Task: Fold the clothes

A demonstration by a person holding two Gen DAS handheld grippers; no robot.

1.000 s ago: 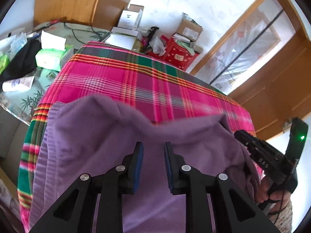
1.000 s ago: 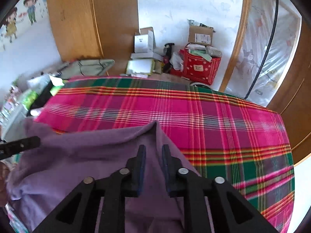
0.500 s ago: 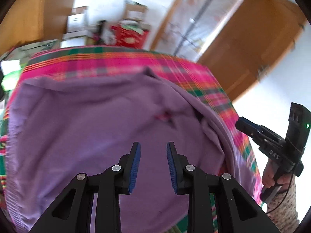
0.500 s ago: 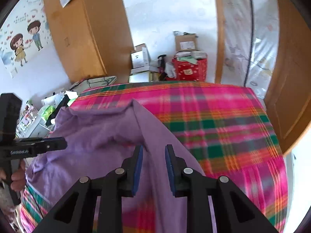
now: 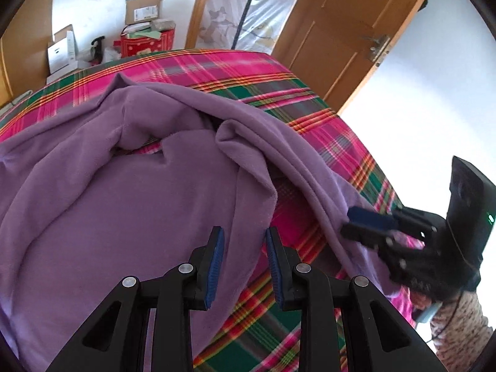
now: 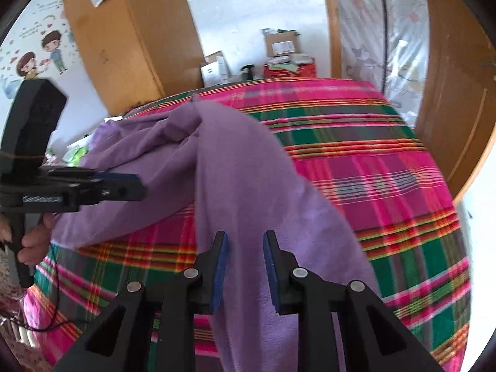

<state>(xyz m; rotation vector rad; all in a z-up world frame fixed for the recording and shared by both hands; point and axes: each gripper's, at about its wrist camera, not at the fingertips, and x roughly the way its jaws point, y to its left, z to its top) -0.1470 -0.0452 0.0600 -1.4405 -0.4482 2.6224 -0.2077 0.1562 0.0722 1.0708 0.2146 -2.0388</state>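
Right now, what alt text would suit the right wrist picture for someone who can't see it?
A purple garment lies rumpled on a pink and green plaid cloth, part of it running between the black right gripper, whose fingers stand apart. At the left edge a hand holds the left gripper beside the fabric.

A plain purple garment [image 5: 130, 204] fills the left and centre of the left wrist view. Under it lies a plaid cloth [image 5: 313, 114] of hot pink crossed with green, grey, orange and yellow stripes. The left gripper [image 5: 242, 260] at the bottom centre is black with blue pads, and so is the right gripper [image 6: 245, 263]. At the upper left, a red box [image 5: 145, 43] carries white spots. The door [image 5: 350, 28] at the upper right is orange-brown wood. The sleeve [image 5: 458, 331] at the lower right is speckled beige and brown.
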